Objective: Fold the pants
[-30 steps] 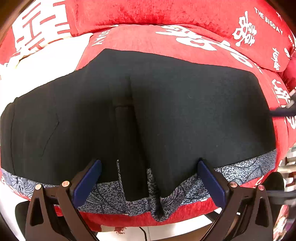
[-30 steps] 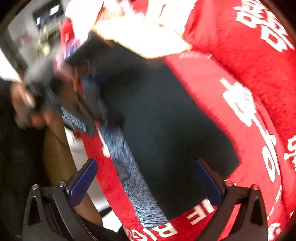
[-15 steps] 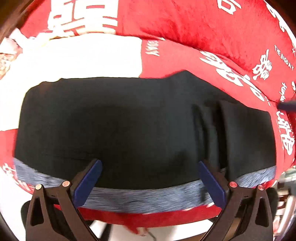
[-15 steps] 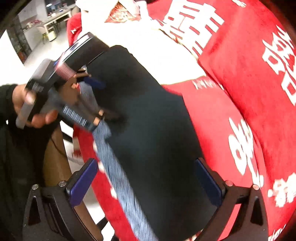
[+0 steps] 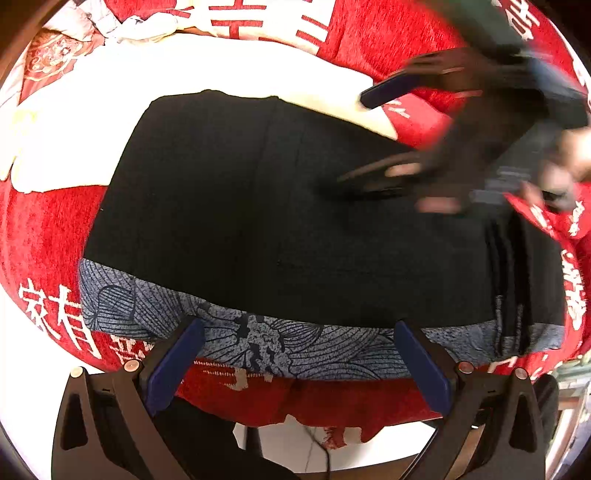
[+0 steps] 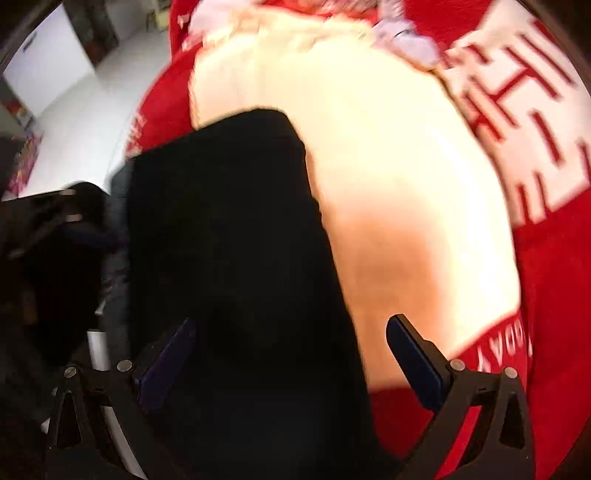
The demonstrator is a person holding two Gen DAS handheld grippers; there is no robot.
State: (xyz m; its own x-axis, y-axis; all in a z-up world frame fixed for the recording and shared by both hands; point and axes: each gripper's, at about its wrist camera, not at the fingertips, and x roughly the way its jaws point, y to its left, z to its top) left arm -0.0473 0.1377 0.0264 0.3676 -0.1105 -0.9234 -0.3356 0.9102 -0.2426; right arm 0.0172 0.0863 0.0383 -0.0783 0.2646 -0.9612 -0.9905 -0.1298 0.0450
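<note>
The black pants [image 5: 258, 206] lie flat on a red cushion with white characters, with a blue-grey patterned band [image 5: 266, 343] along their near edge. My left gripper [image 5: 299, 363] is open and empty, hovering at that near edge. My right gripper [image 6: 291, 363] is open and empty over the pants [image 6: 229, 240], near their far edge beside a white cloth. In the left wrist view the right gripper [image 5: 391, 133] appears blurred over the right part of the pants, jaws apart.
A white cloth [image 5: 110, 122] lies behind and left of the pants, also in the right wrist view [image 6: 388, 184]. Red cushions [image 5: 369, 33] rise at the back. The cushion's front edge [image 5: 295, 402] drops to a pale floor [image 6: 74, 122].
Both grippers have swung left along the pants. The right gripper has moved in over the pants and now shows in the left wrist view. Both stayed open.
</note>
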